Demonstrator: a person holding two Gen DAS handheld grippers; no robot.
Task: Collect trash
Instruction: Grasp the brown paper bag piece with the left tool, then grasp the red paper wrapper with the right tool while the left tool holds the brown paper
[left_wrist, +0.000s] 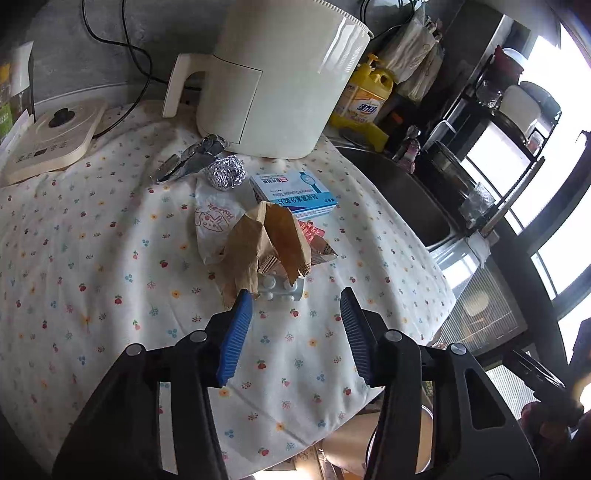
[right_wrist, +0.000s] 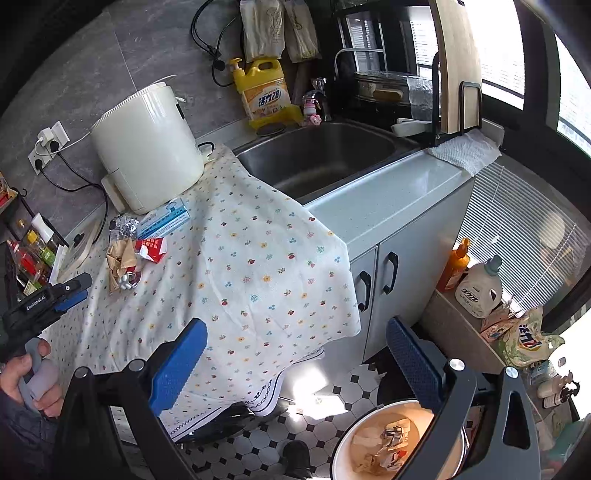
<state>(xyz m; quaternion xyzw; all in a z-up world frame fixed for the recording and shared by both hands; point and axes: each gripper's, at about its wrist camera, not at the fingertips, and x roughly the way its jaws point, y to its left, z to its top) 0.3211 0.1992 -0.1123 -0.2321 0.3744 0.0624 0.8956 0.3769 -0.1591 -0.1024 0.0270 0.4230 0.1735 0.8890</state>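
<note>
Several scraps of trash are lying heaped on your flowered tablecloth (left_wrist: 92, 229), just at six o'clock of the white air fryer (left_wrist: 273, 74). You are looking at a crumpled brown paper bag (left_wrist: 258, 243), creased and standing up in peaks, with a white greaseproof wrapper (left_wrist: 214, 221) touching it at nine o'clock. A silvery blister pack (left_wrist: 282, 288), flat and bubbled, is lying against the bag at six o'clock. A ball of crinkled foil (left_wrist: 225, 171) and a twisted foil wrapper (left_wrist: 192, 158) are sitting at twelve o'clock of the heap, beside a flat blue-and-white medicine box (left_wrist: 291, 194). A red torn packet (left_wrist: 314, 230) is peeking out at three o'clock of the bag.

You are holding the left gripper (left_wrist: 297, 295) angled down over the cloth, its ribbed blue pads about half apart with nothing pressed between them; the left pad tip is sitting just at the bag's lower edge. Your left hand (right_wrist: 35, 376) is wrapping the grey handle.

You are holding the right gripper (right_wrist: 295, 354) tilted down past the cloth's hanging edge, jaws wide apart and empty. A round bin (right_wrist: 341, 443) on the tiled floor, at five o'clock in the right wrist view, is already holding crumpled paper scraps (right_wrist: 384, 443)
</note>
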